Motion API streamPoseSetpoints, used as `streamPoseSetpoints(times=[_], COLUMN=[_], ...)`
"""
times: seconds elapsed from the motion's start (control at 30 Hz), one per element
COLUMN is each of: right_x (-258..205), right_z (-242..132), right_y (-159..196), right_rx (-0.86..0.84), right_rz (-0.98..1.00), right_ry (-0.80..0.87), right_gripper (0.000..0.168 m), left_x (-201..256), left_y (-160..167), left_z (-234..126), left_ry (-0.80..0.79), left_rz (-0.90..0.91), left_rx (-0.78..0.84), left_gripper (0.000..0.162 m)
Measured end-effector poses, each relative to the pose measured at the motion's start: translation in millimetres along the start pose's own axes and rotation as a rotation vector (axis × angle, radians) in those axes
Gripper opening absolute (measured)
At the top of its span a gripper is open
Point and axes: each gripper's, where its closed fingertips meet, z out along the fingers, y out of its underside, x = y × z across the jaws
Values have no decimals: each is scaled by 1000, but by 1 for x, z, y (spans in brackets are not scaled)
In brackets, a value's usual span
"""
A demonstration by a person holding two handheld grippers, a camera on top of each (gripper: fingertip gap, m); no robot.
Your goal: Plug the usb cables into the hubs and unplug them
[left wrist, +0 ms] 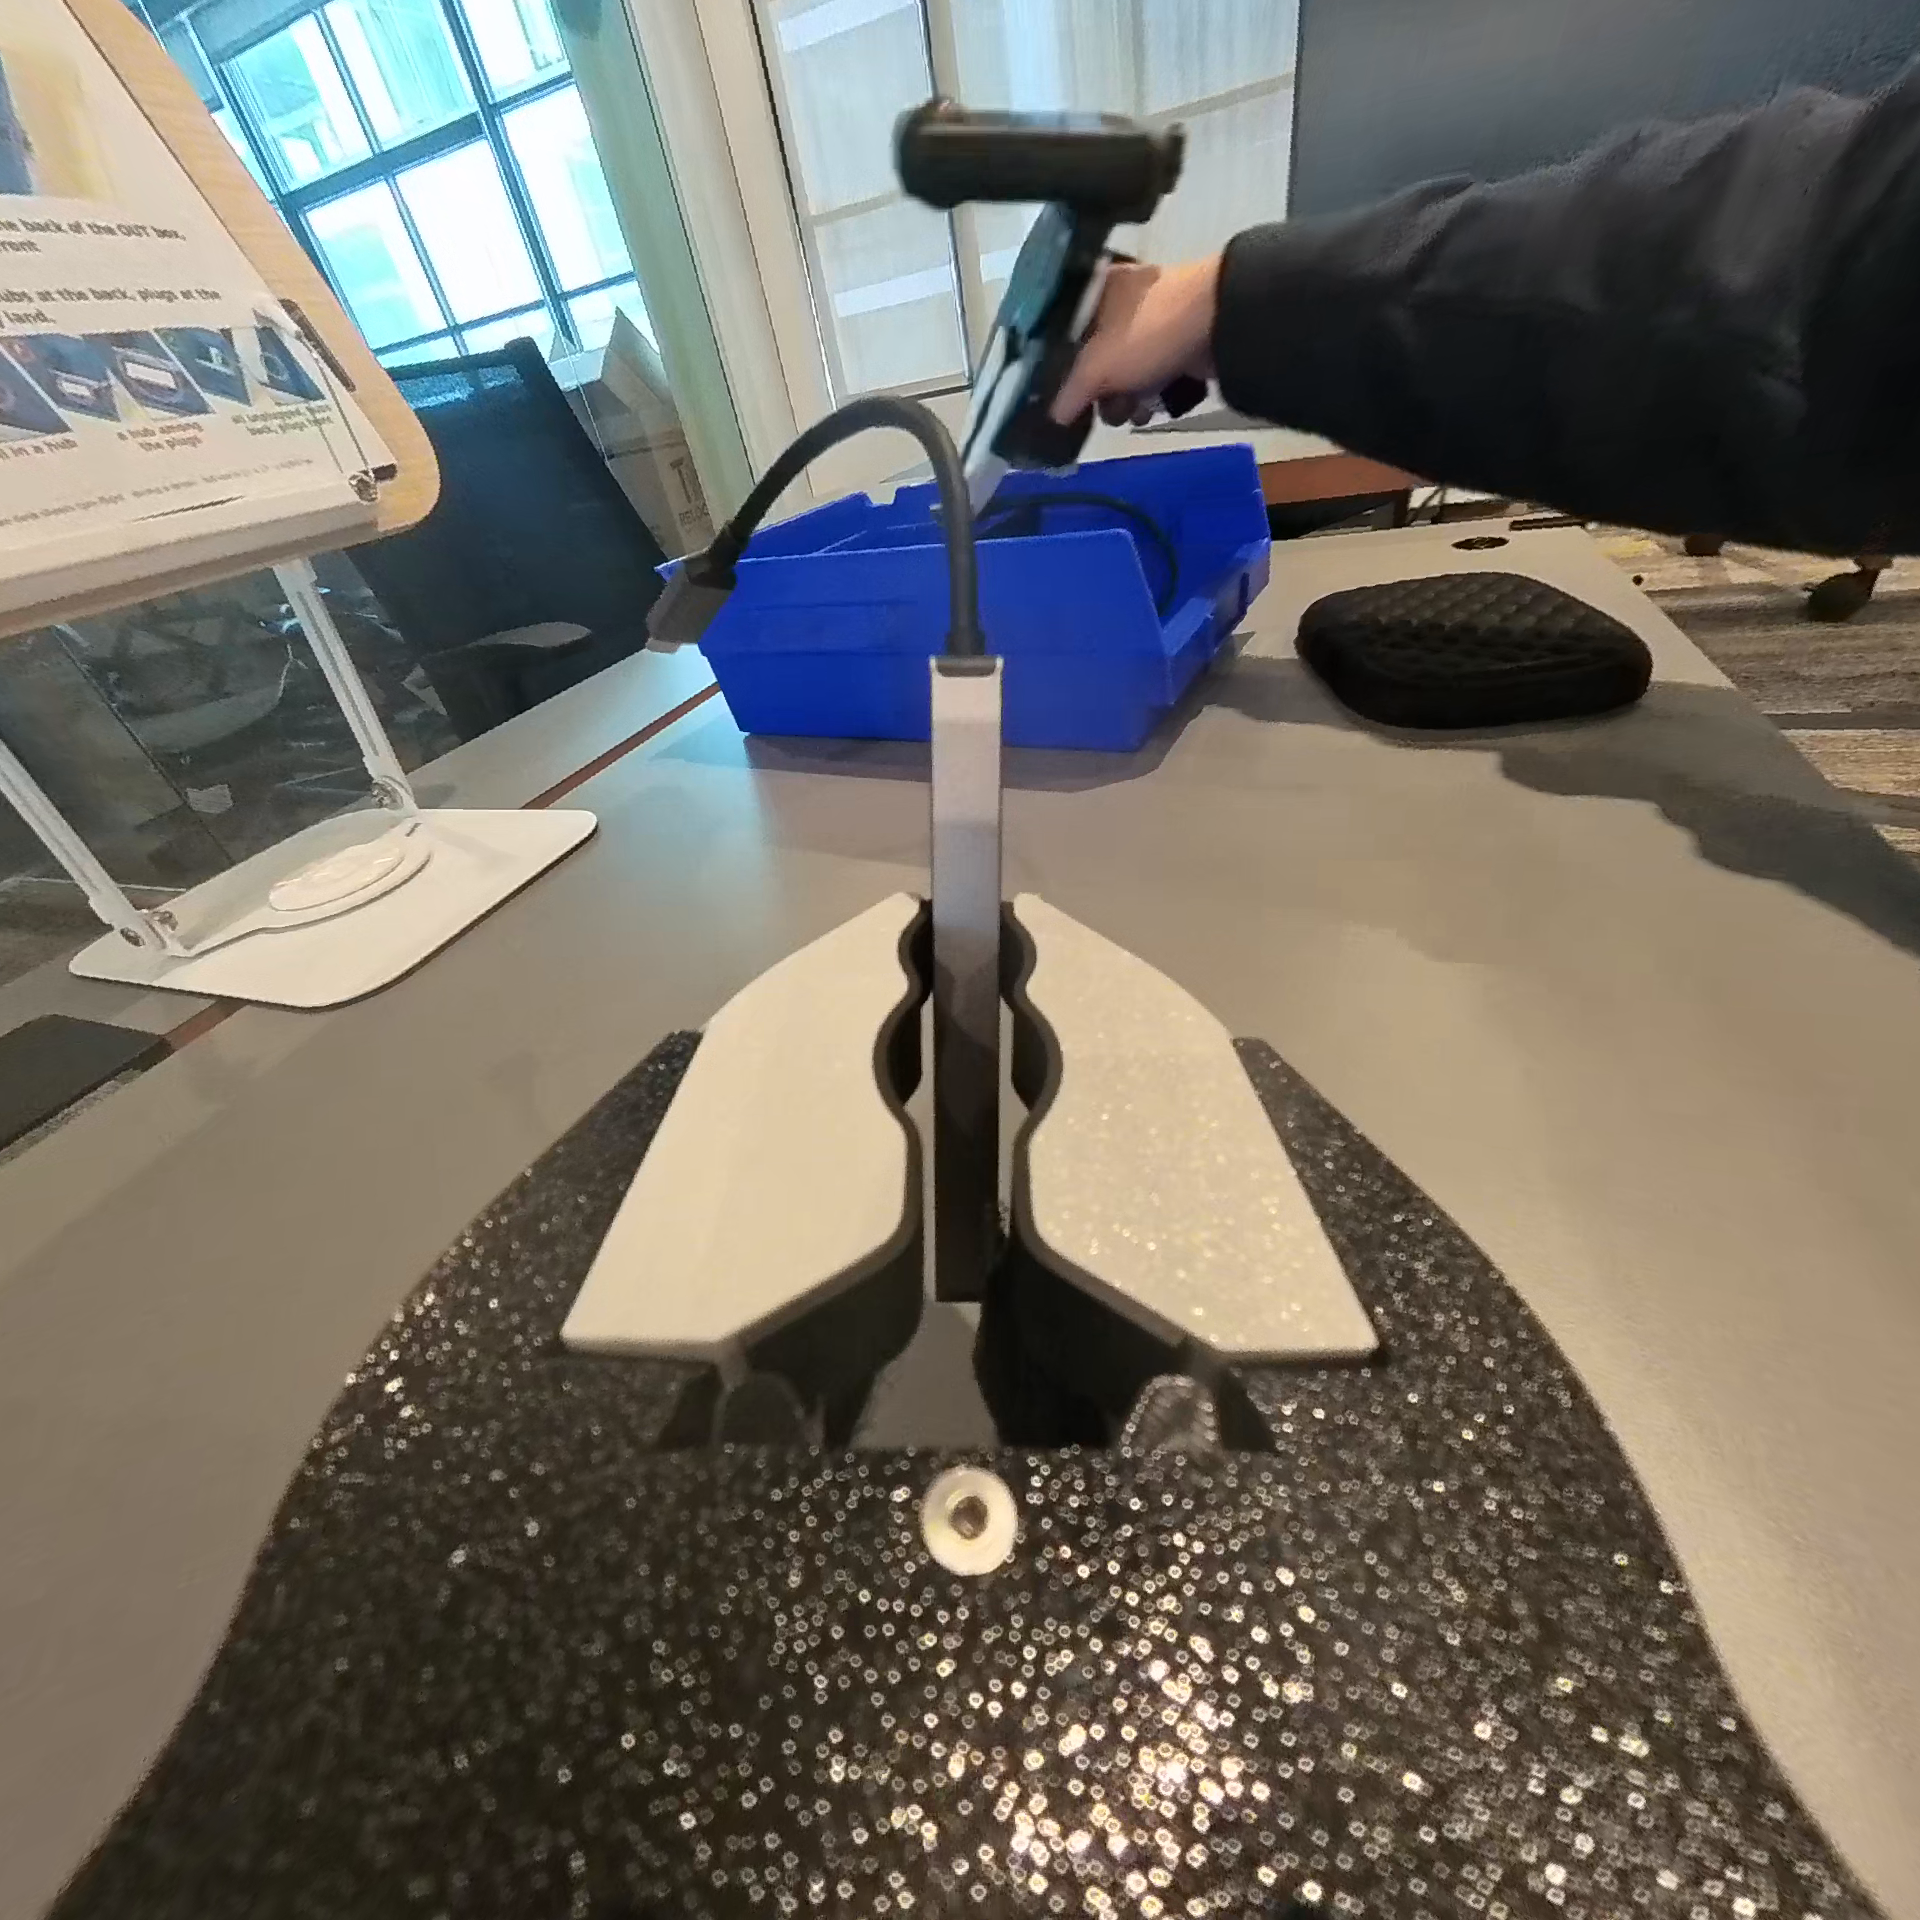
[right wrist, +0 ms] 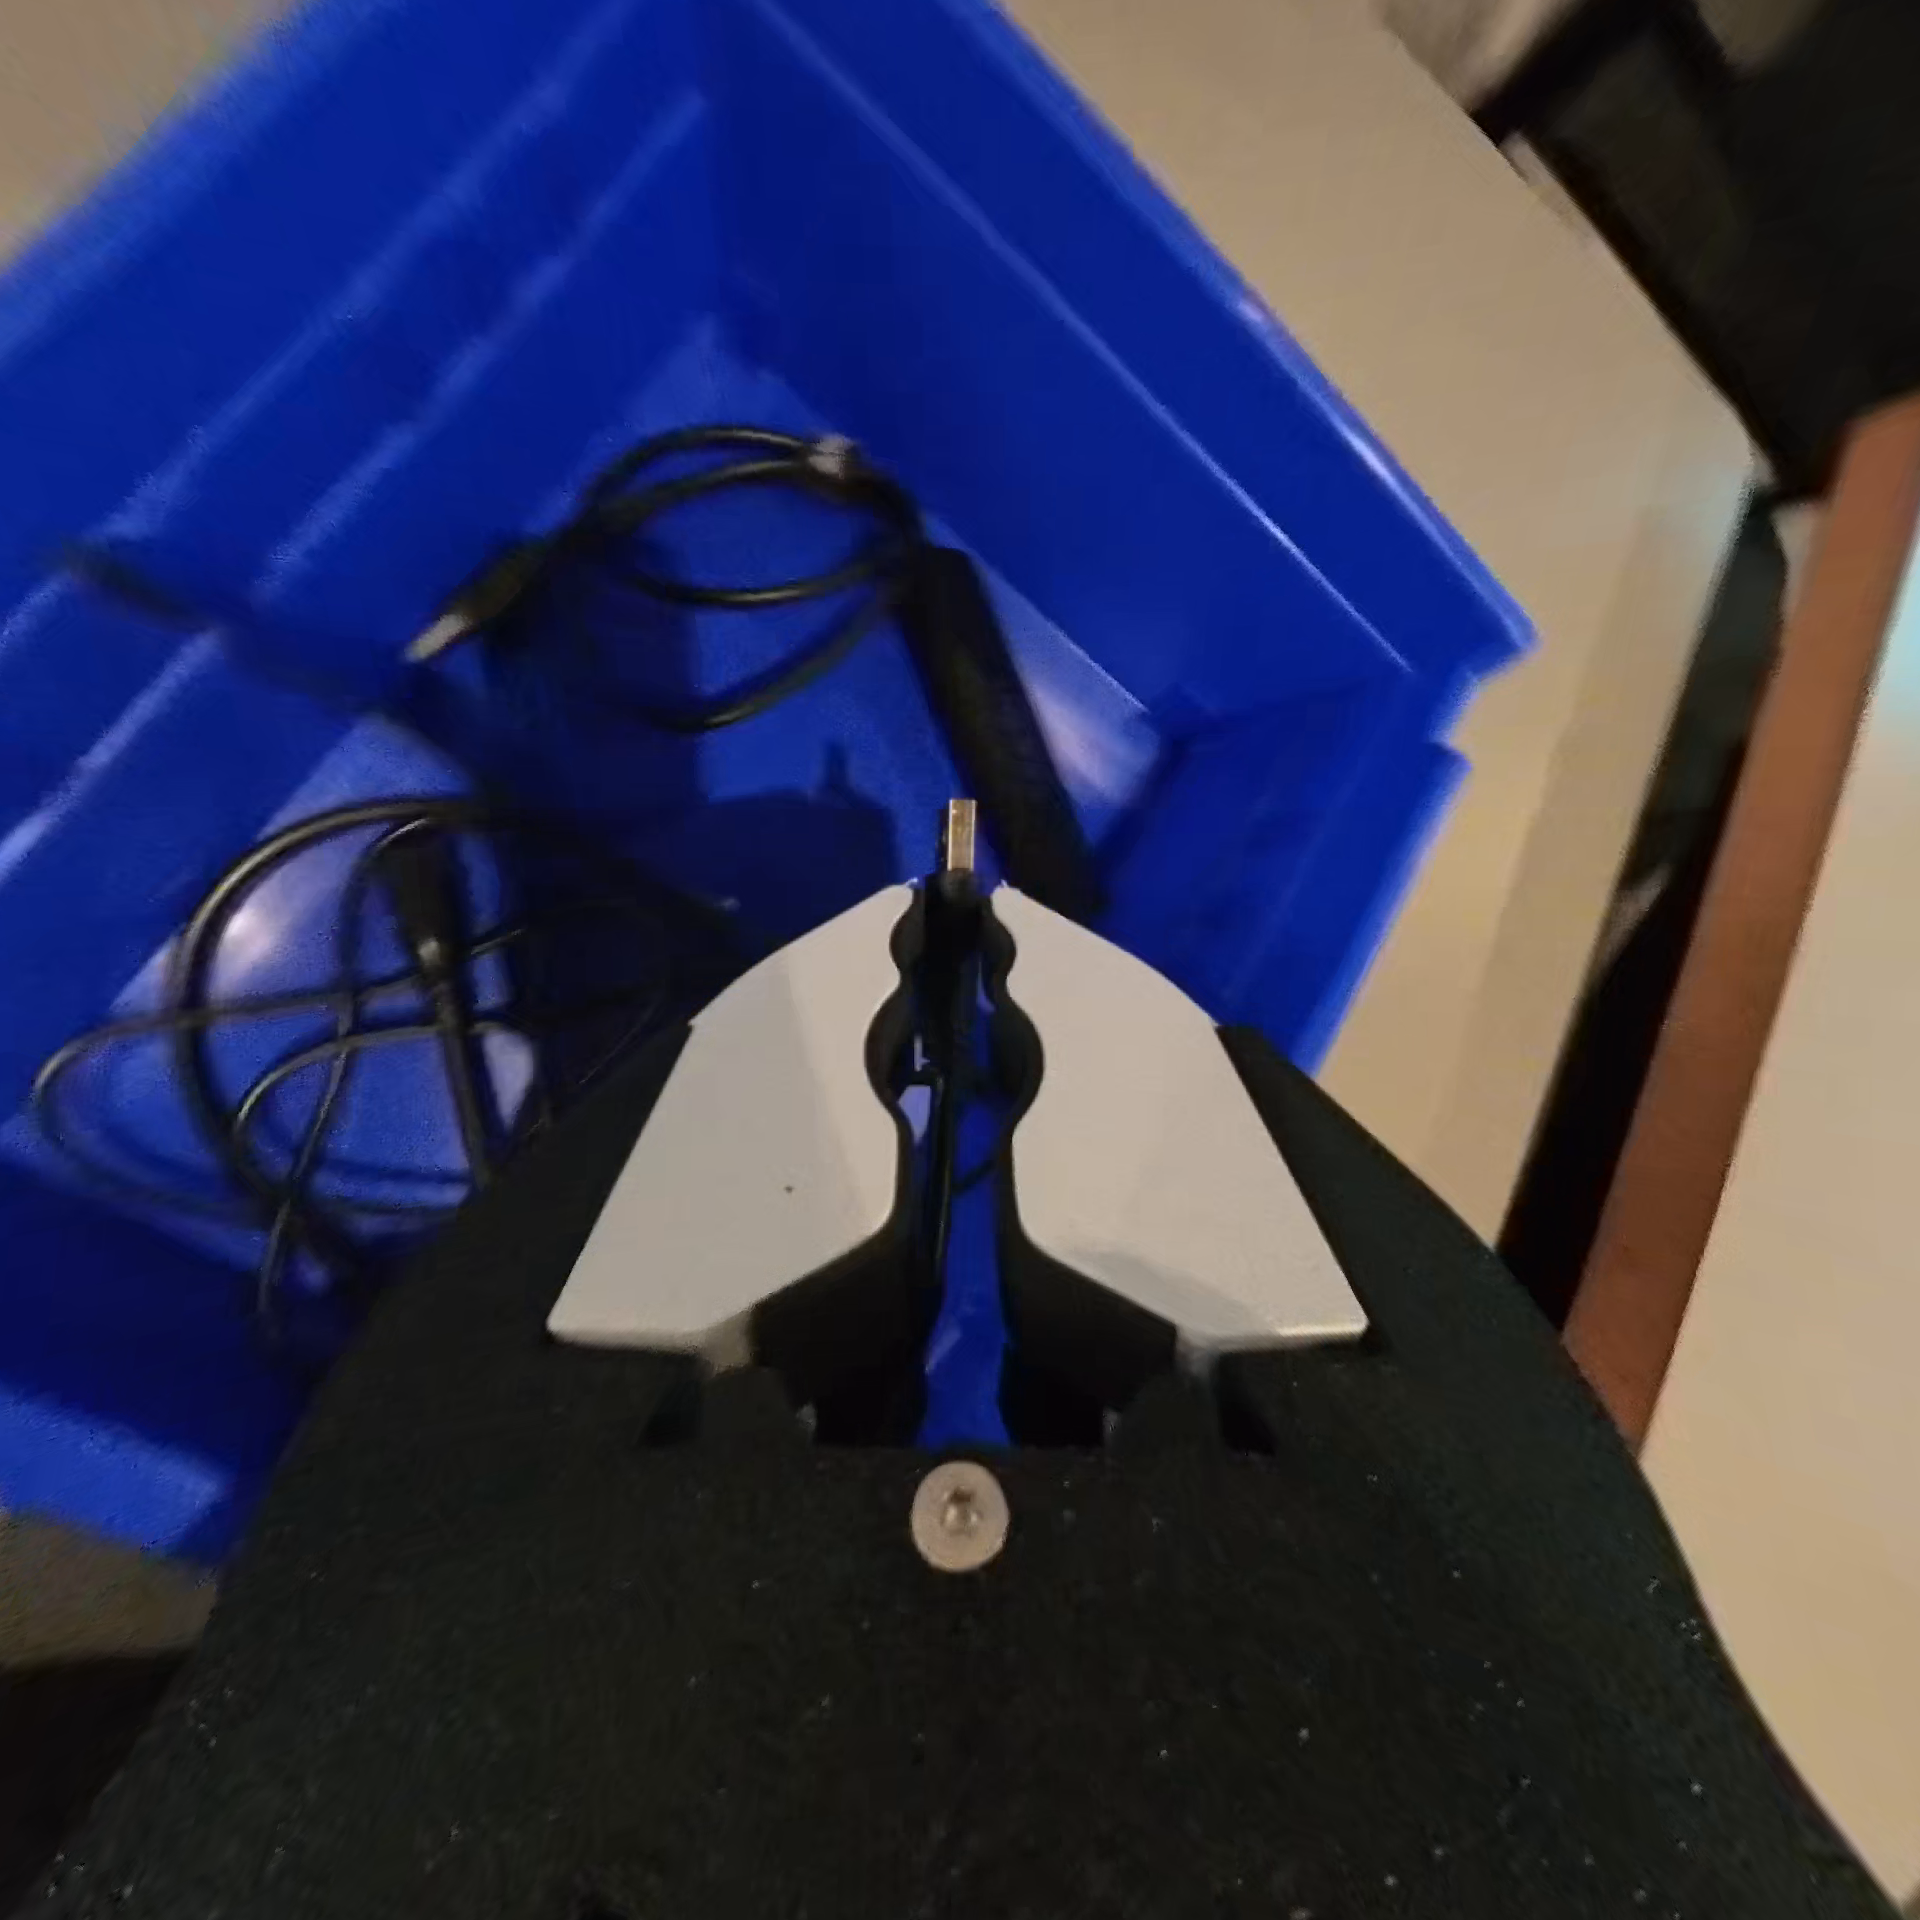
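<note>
My left gripper (left wrist: 966, 925) is shut on a slim silver USB hub (left wrist: 966, 810) held edge-up above the grey table; the hub's dark cable (left wrist: 883, 436) arches left to a plug (left wrist: 681, 608) hanging free. My right gripper (right wrist: 958, 894) is shut on a USB cable plug (right wrist: 958, 836), whose metal tip sticks out past the fingertips, over the blue bin (right wrist: 1195, 499). The right gripper also shows in the left wrist view (left wrist: 1023, 353), in a person's hand above the bin (left wrist: 935, 634). A black hub (right wrist: 997, 717) and loose black cables (right wrist: 343, 1039) lie in the bin.
A white stand with an instruction sheet (left wrist: 177, 343) is at the left of the table. A black padded wrist rest (left wrist: 1470, 644) lies at the right behind the bin. A dark sleeve (left wrist: 1558, 343) reaches across from the right. The table's brown edge (right wrist: 1745, 935) runs close to the bin.
</note>
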Motion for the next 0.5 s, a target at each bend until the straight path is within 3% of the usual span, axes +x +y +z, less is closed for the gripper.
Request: streamPoseSetpoints(times=[0.2,0.3,0.5], right_x=[-69,-85,-75], right_z=[-17,-7,23], right_y=[0,13,40], right_rx=[122,33,-222], right_rz=[-379,-473,-555], right_ry=[-216,-244,-101], right_gripper=[9,9,11], left_x=[1,1,1], left_y=[1,1,1], left_z=[1,1,1], left_ry=[2,2,1], left_rz=[7,10,11], left_rx=[-8,-9,-7], left_gripper=[12,11,11])
